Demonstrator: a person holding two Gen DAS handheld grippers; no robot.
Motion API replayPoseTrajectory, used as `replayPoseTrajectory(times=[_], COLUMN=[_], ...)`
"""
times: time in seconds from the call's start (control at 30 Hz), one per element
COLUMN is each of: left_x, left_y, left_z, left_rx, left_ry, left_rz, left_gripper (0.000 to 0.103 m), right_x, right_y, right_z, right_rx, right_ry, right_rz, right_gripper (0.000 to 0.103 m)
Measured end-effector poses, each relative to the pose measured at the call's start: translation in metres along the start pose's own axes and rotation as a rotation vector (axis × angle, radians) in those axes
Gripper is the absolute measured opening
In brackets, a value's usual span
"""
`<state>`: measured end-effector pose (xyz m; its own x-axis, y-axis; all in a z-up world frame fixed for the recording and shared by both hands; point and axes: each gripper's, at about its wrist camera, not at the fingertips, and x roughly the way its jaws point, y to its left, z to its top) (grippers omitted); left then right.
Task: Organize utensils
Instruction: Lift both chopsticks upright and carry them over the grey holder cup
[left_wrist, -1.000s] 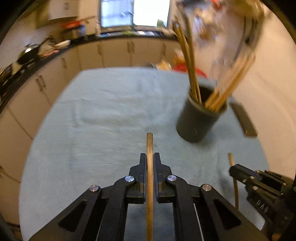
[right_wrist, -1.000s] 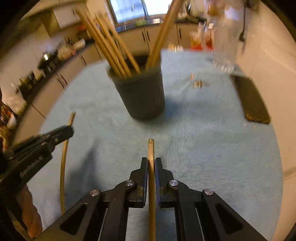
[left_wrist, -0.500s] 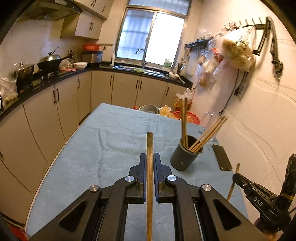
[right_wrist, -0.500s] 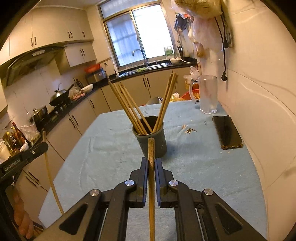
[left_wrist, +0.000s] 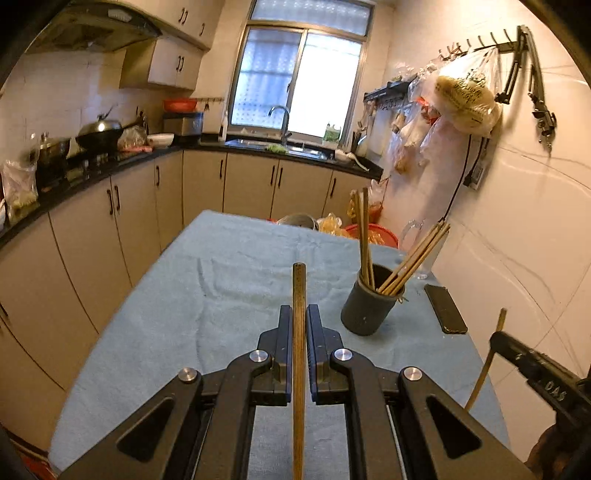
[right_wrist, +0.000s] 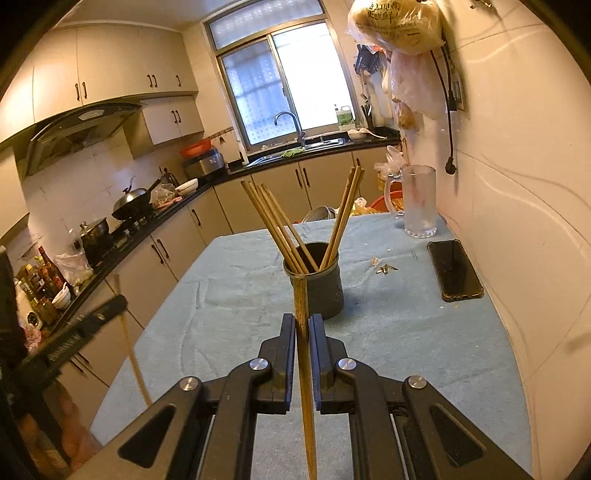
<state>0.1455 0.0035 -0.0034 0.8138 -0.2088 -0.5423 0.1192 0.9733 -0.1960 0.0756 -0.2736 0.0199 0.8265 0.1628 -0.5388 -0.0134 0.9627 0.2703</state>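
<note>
A dark round holder (left_wrist: 368, 309) (right_wrist: 318, 285) stands on the blue-grey tablecloth (left_wrist: 236, 295) (right_wrist: 399, 332), with several wooden chopsticks (left_wrist: 364, 236) (right_wrist: 275, 221) leaning in it. My left gripper (left_wrist: 299, 314) is shut on one wooden chopstick (left_wrist: 299, 354), held above the table's near end, left of the holder. My right gripper (right_wrist: 303, 321) is shut on another wooden chopstick (right_wrist: 304, 369), pointing at the holder from the near side. Each gripper shows in the other's view, the right gripper (left_wrist: 498, 338) at the right edge and the left gripper (right_wrist: 118, 301) at the left.
A black phone (left_wrist: 445, 308) (right_wrist: 454, 269) lies by the right wall. A glass mug (right_wrist: 417, 201) stands behind it. Small scraps (right_wrist: 384, 267) lie between holder and phone. Kitchen counters with pots (left_wrist: 99, 133) run along the left and back.
Both grippers have lifted and pulled back from low over the table near the holder. Each still holds its chopstick. The holder now looks smaller and farther.
</note>
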Motion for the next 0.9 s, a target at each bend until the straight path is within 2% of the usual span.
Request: replayPoseTrajectory(times=[0.17, 0.5, 0.77, 0.9], left_x=[0.002, -0.034, -0.054, -0.051], left_y=[0.002, 0.006, 0.003, 0.009], left_z=[-0.009, -0.012, -0.017, -0.012], left_rx=[0.021, 0.035, 0.076, 0.041], left_ry=[0.022, 0.018, 0.017, 0.024], left_rz=[0.008, -0.021, -0.005, -0.018], left_gripper=[0.007, 0.007, 0.008, 0.007], right_x=[-0.002, -0.010, -0.022, -0.028], right_y=[0.002, 0.009, 0.008, 0.007], right_z=[0.000, -0.003, 0.000, 0.003], right_rx=[-0.008, -0.027, -0.032, -0.027], right_ry=[0.001, -0.018, -0.042, -0.059], right_rz=[0.004, 0.010, 0.022, 0.031], right_gripper=[0.009, 0.008, 0.008, 0.008])
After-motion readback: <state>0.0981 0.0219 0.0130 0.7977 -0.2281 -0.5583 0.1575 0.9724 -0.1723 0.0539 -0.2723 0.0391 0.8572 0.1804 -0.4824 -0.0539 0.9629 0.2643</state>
